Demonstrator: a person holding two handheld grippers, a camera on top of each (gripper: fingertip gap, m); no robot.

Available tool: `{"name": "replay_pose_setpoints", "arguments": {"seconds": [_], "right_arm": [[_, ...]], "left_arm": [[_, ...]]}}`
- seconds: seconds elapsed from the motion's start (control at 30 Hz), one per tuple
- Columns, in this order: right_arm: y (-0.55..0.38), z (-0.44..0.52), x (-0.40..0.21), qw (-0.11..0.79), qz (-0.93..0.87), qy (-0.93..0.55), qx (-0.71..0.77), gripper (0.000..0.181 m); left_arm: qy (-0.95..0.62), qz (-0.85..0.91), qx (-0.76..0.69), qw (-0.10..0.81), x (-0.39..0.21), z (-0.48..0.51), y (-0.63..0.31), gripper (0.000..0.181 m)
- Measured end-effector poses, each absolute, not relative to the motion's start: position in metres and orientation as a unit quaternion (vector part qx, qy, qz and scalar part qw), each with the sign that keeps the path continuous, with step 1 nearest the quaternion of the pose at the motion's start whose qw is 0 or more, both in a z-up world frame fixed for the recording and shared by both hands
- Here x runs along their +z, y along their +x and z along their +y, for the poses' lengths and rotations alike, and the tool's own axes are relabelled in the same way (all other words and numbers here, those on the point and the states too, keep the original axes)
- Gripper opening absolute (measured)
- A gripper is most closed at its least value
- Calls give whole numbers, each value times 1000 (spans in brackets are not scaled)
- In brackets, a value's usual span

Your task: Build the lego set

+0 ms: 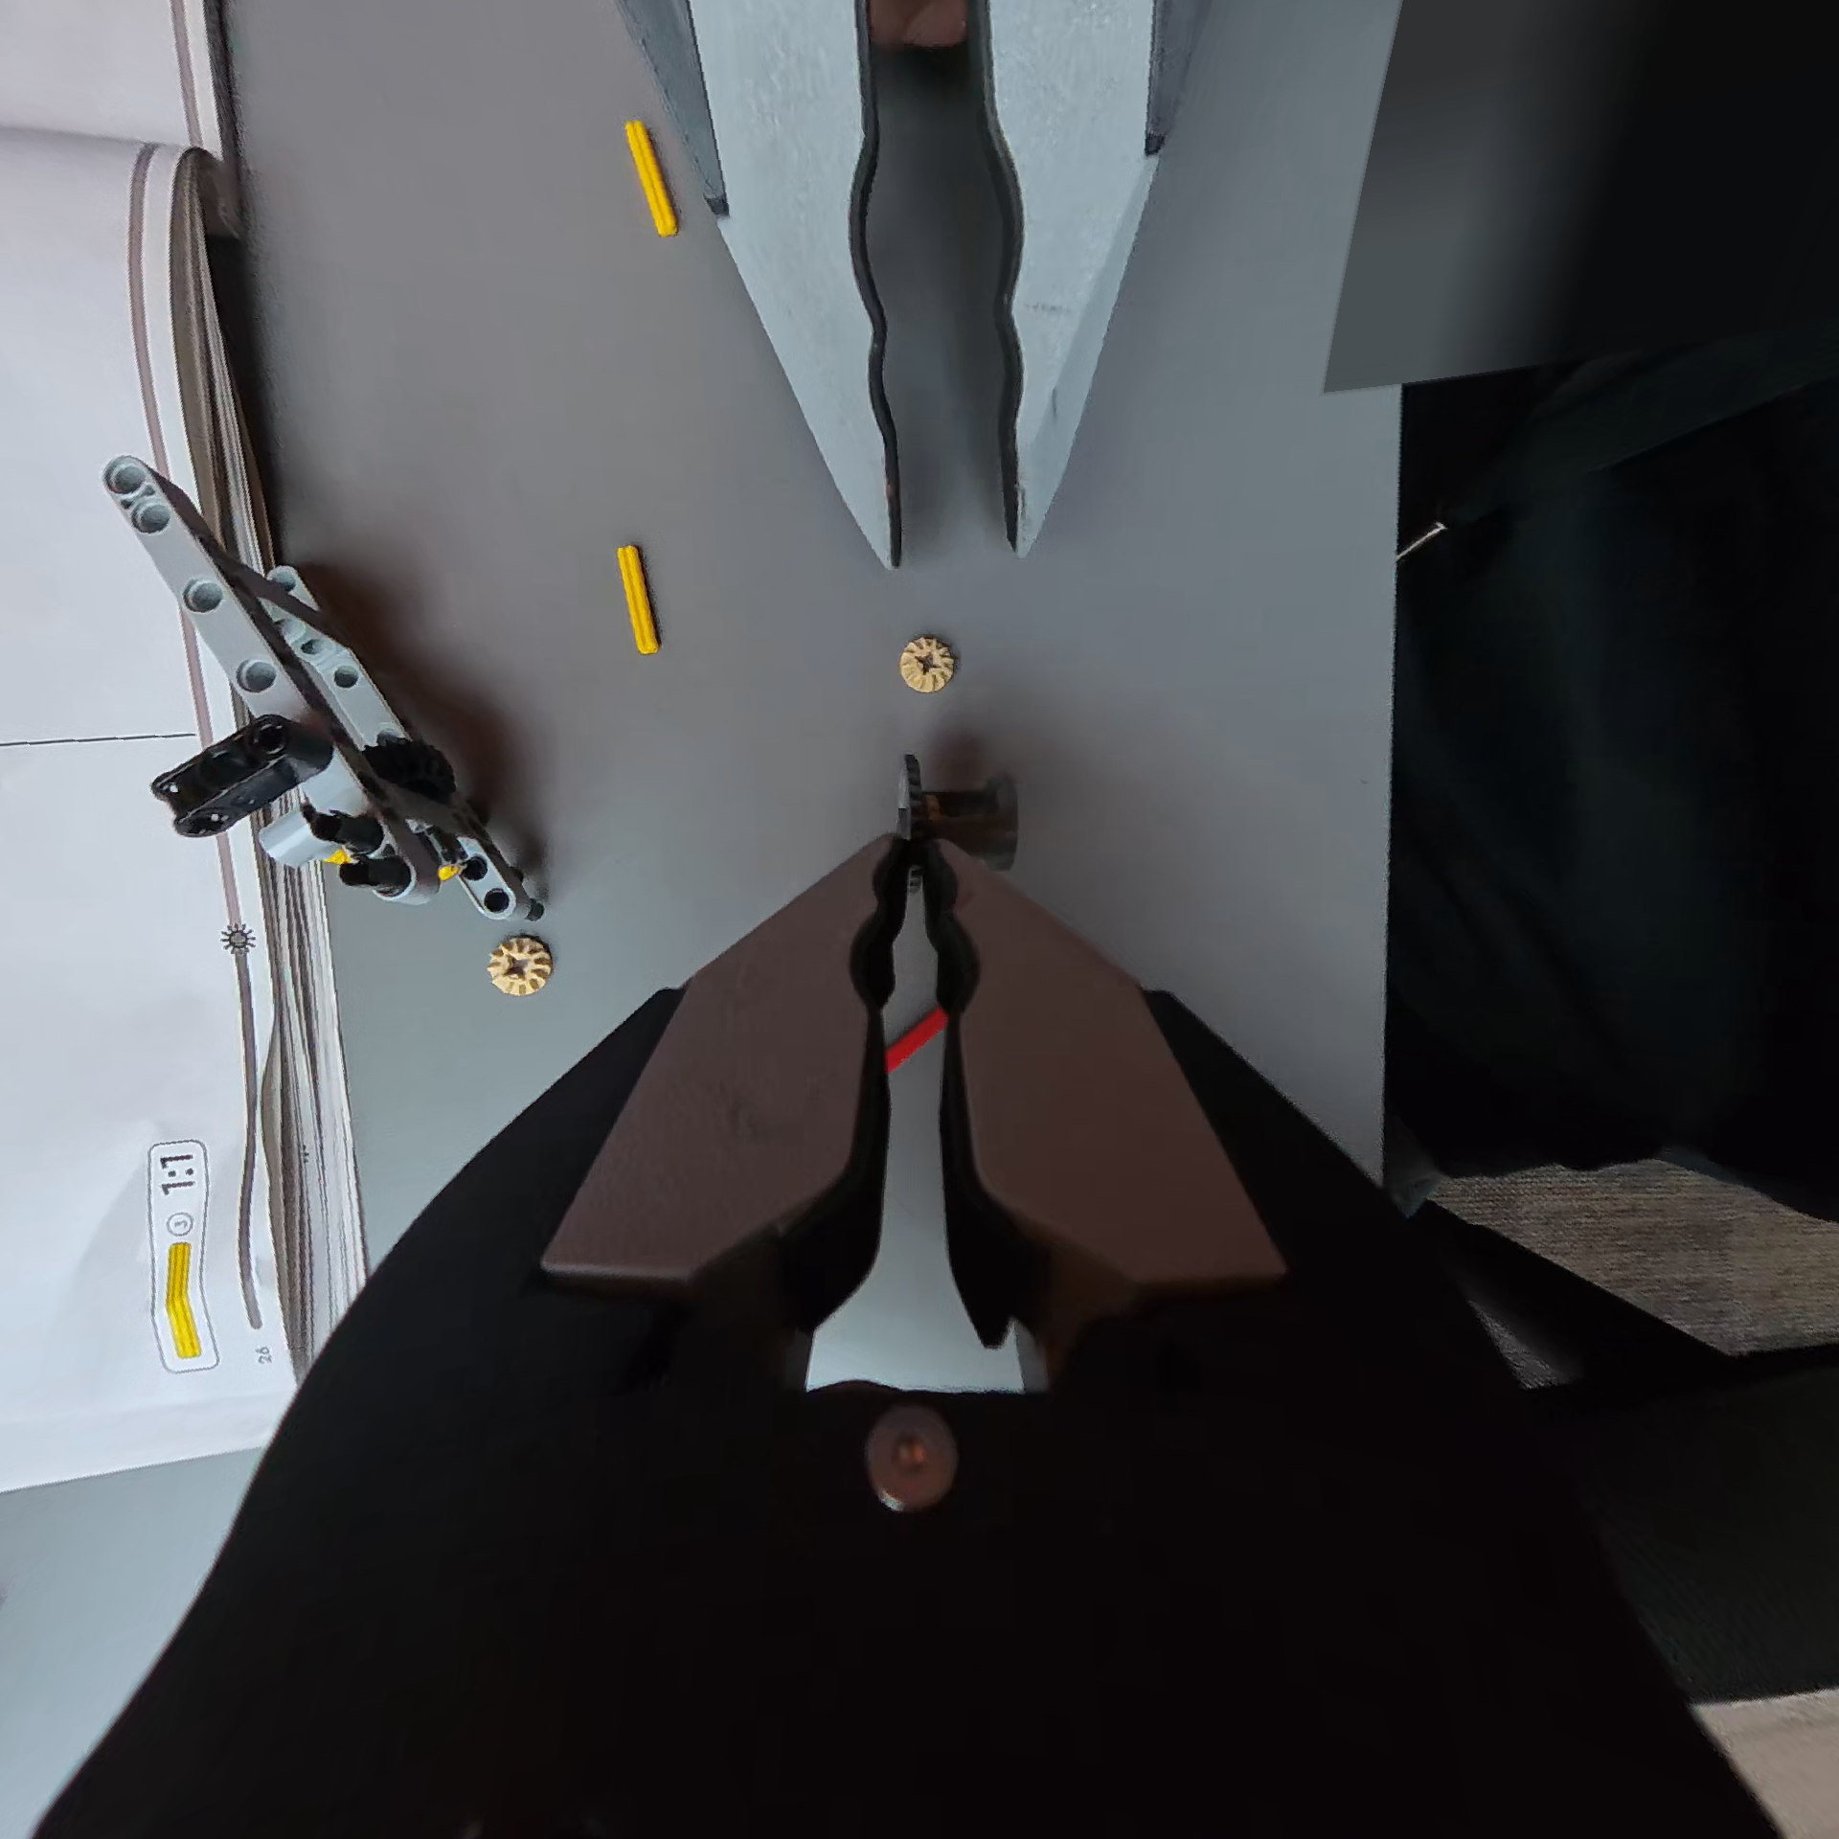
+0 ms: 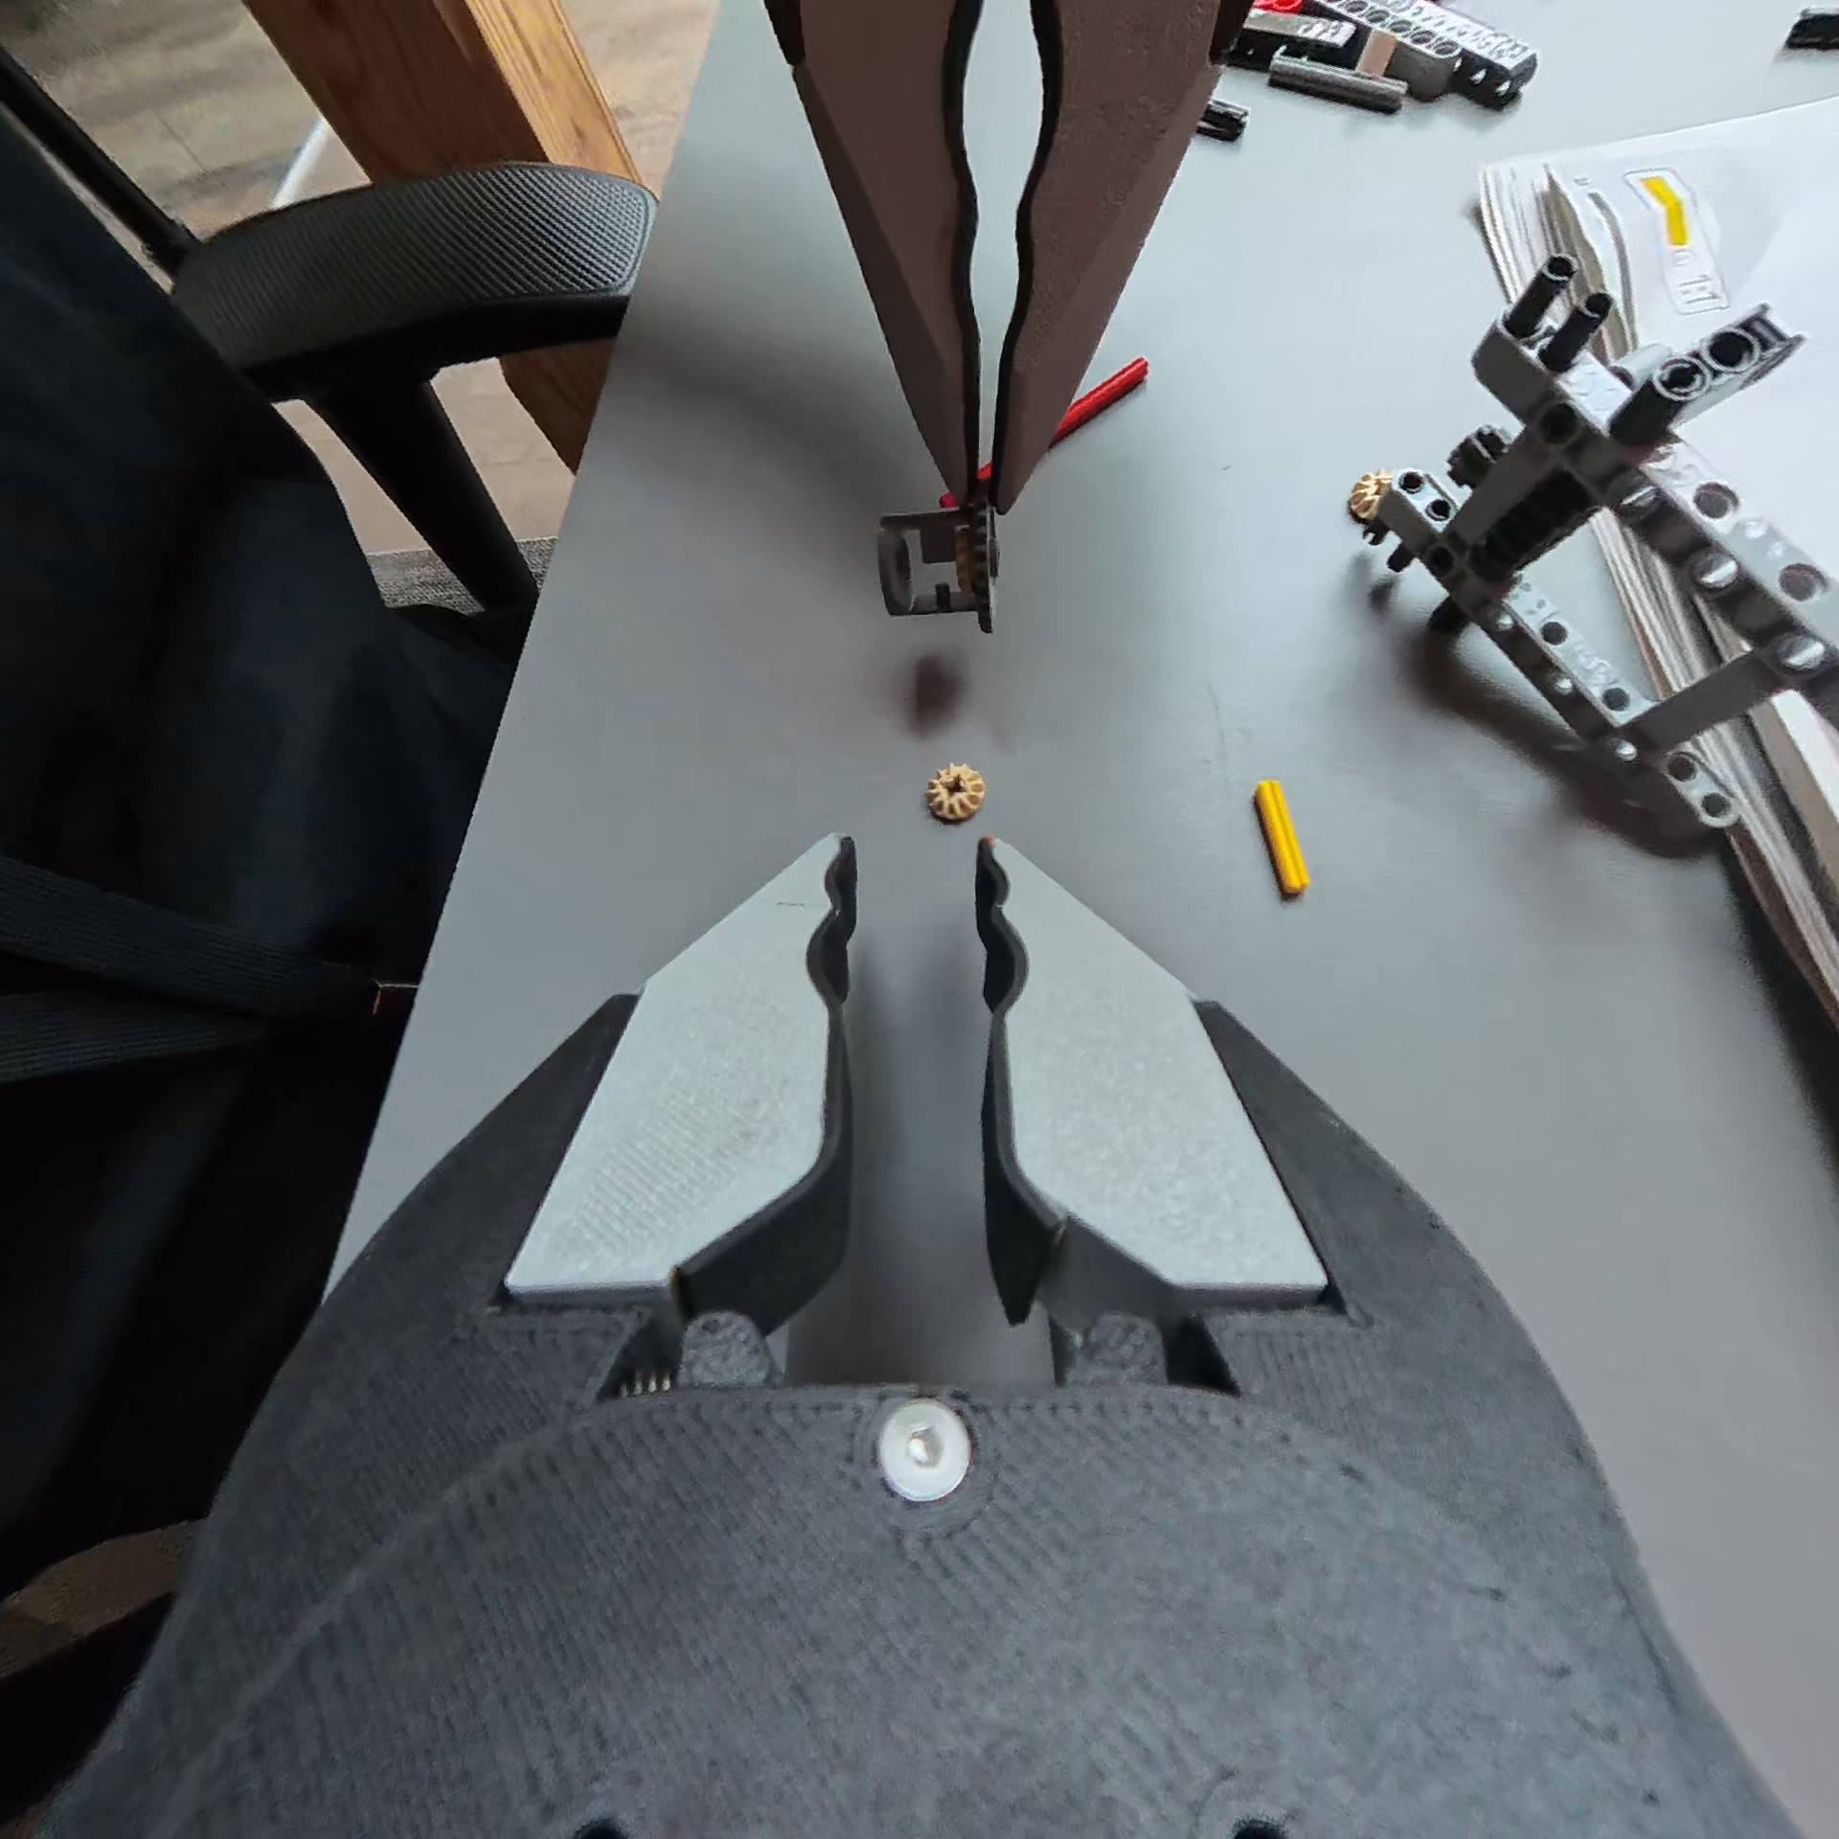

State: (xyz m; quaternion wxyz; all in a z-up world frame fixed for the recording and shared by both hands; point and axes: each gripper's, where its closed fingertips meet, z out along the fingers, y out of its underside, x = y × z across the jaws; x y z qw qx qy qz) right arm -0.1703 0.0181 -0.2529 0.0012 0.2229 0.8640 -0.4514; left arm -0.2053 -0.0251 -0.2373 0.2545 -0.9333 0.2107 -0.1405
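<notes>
My left gripper (image 1: 911, 846), with brown fingers, is shut on the toothed rim of a dark grey gear housing (image 1: 960, 808) and holds it just above the grey table (image 1: 517, 398). The housing also shows in the right wrist view (image 2: 935, 572), with its shadow on the table beneath it. My right gripper (image 2: 916, 846), with pale grey fingers, is open and empty, facing the left one. A small tan bevel gear (image 2: 956, 793) lies flat just beyond its tips, between the two grippers, and shows in the left wrist view too (image 1: 926, 663). A red axle (image 2: 1105, 393) lies behind the left gripper.
A grey and black beam assembly (image 2: 1592, 557) leans on the open instruction booklet (image 2: 1692, 229), with a second tan gear (image 1: 519, 965) beside it. Two yellow axles (image 1: 637, 599) (image 1: 651, 179) lie on the table. Loose parts (image 2: 1393, 50) sit far off. A black chair (image 2: 418, 249) stands past the table edge. My right fingertips sit around 7 cm from my left ones.
</notes>
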Motion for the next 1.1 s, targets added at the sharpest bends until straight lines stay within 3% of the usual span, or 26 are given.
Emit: {"name": "replay_pose_setpoints", "arguments": {"seconds": [0.77, 1.1], "right_arm": [[-166, 17, -249, 41, 863, 189, -467, 17], [-175, 12, -258, -34, 891, 139, -430, 18]], "left_arm": [[-931, 249, -91, 250, -240, -21, -216, 0], [-927, 269, -70, 254, -240, -17, -215, 0]]}}
